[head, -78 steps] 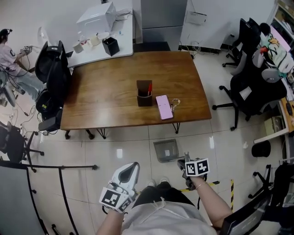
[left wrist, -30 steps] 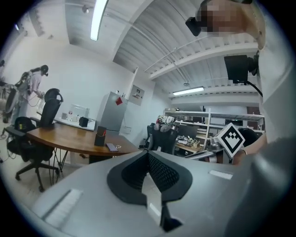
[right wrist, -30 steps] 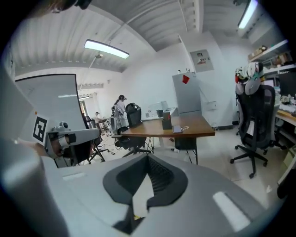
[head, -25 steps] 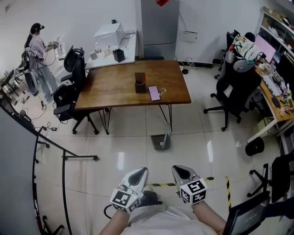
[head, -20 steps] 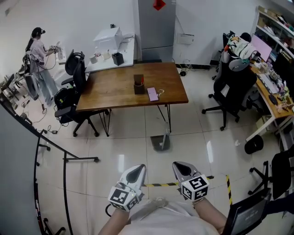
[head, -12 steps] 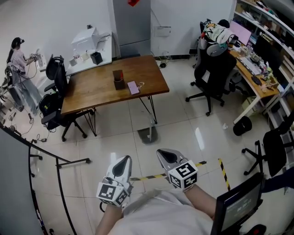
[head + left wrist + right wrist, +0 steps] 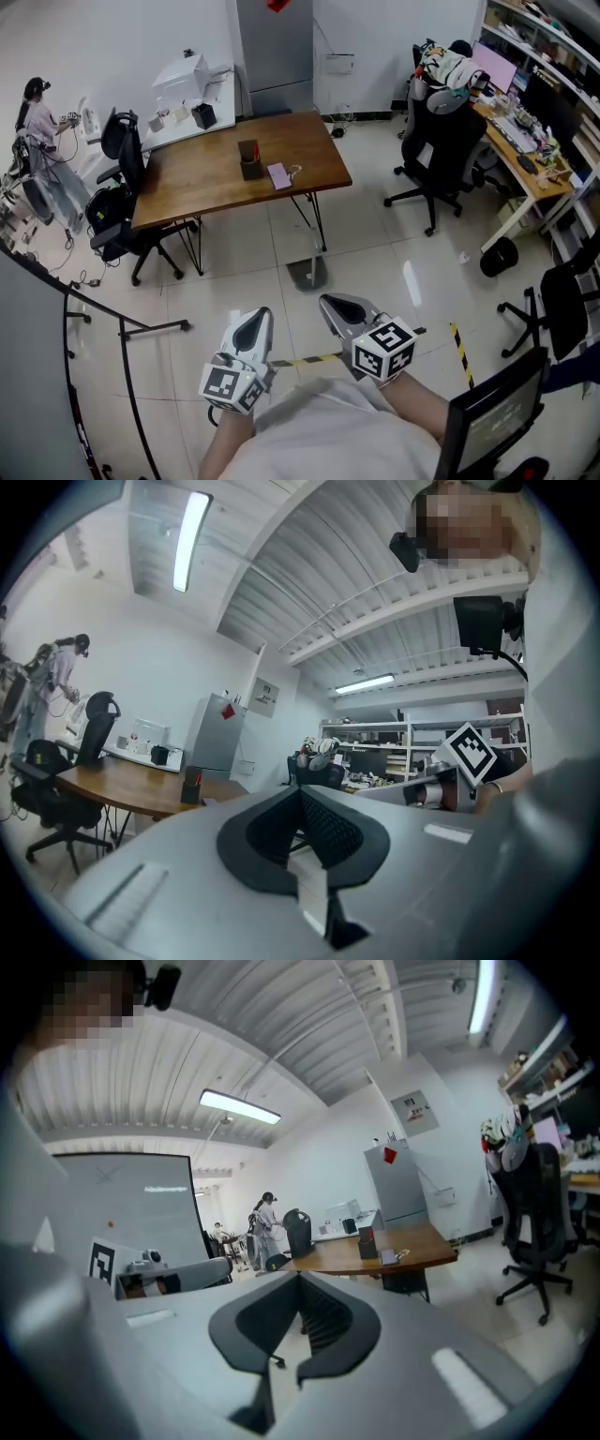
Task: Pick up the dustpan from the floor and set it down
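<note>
Left hand-held gripper point(image 7: 255, 321), right hand-held gripper point(image 7: 335, 307), both clenched empty, dustpan point(image 7: 307, 273) on floor point(image 7: 384, 272) well ahead

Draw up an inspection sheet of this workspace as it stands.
Surface: tiled floor, with a yellow-black tape strip on it.
Job's things: dustpan on the floor beside the wooden table, handle standing up, untouched.
Clutter: dark holder and pink flat item on the table.
Grippers: left gripper and right gripper both shut, empty, well short of the dustpan.
Cables: what look like thin cords on the floor left of the table.
Surroundings: office chair, cluttered desk, a person at far left.
</note>
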Demonstrator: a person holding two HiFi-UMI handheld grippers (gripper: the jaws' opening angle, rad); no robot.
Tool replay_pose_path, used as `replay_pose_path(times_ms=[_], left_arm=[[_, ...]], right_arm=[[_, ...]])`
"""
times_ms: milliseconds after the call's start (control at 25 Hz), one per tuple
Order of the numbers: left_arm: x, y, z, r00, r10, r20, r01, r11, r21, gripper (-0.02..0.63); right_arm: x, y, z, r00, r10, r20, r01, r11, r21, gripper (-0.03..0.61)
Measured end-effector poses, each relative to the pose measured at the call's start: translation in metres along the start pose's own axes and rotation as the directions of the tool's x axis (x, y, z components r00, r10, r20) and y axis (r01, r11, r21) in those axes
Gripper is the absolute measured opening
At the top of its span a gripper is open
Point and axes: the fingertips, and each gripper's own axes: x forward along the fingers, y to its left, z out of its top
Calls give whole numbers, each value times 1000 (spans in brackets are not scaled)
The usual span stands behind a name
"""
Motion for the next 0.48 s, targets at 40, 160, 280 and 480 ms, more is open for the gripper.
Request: replay_pose_path(times_ms=[40, 160, 280, 480], left_arm=[[0, 1, 2, 1000, 6, 1, -6, 1000, 2, 15], [1, 2, 8, 1000, 10, 11, -10, 1000, 12, 15], [2, 1, 9, 1000, -1, 11, 1, 1000, 21, 15], [3, -2, 9, 1000, -11, 10, 11, 1000, 28, 15]], right_arm=[[-1, 0, 2, 1000, 10, 10, -10, 1000, 18, 2], [-4, 0, 5, 1000, 13, 26, -14, 1000, 11, 2], [-3, 1, 7, 1000, 11, 25, -11, 1000, -6, 2], [0, 3, 5, 1000, 17, 6, -17, 999, -32, 2]])
